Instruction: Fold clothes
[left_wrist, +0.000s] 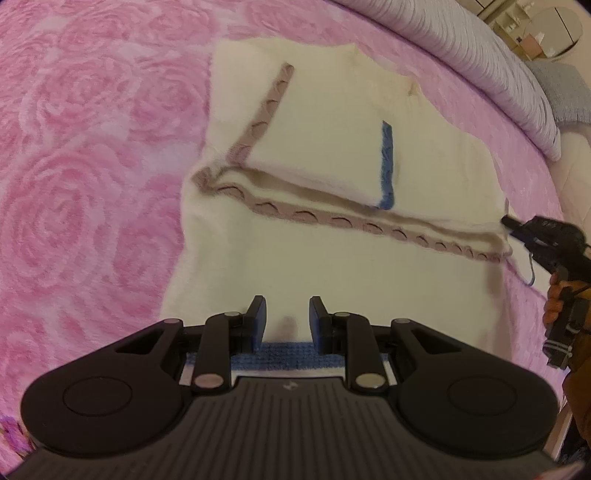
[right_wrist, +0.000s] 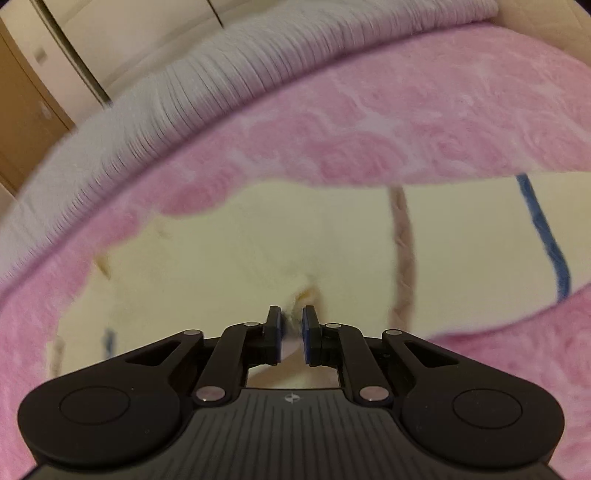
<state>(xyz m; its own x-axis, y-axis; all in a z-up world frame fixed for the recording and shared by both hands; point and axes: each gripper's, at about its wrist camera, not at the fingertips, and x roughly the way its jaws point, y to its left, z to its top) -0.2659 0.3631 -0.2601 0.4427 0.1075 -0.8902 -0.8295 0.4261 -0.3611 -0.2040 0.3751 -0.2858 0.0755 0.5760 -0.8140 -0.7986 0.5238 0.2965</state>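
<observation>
The left tongs (left_wrist: 287, 317) point down over the near part of the cream garment (left_wrist: 332, 266), their blue pads set a little apart with cream fabric showing in the gap. The blue hem (left_wrist: 284, 356) runs across just under the fingers, at 6 o'clock of the tips; whether the pads truly pinch the cloth there is hard to judge from this angle, so I cannot tell if they are clamped.

The right tongs (right_wrist: 291, 325) are nearly together and nipped on a small puckered tuft of the garment (right_wrist: 221, 258), which bunches up between the pads. In the left wrist view the right tongs (left_wrist: 511, 223) sit at 3 o'clock, at the far right corner of the garment where the mauve trim (left_wrist: 332, 219) ends, held by a hand (left_wrist: 554, 299).

The garment lies spread on a pink rose-patterned bedspread (left_wrist: 92, 166), partly folded: one flap is laid over the body, its blue cuff (left_wrist: 387, 166) at about 1 o'clock of the left tongs. The mauve trim crosses from 10 o'clock to 3 o'clock. From the right tongs, the trim (right_wrist: 402, 240) runs away at 1 o'clock and a blue edge (right_wrist: 546, 236) at 2 o'clock; this view is blurred. A grey ribbed blanket (right_wrist: 184, 96) lies beyond the bedspread at 12 o'clock.
</observation>
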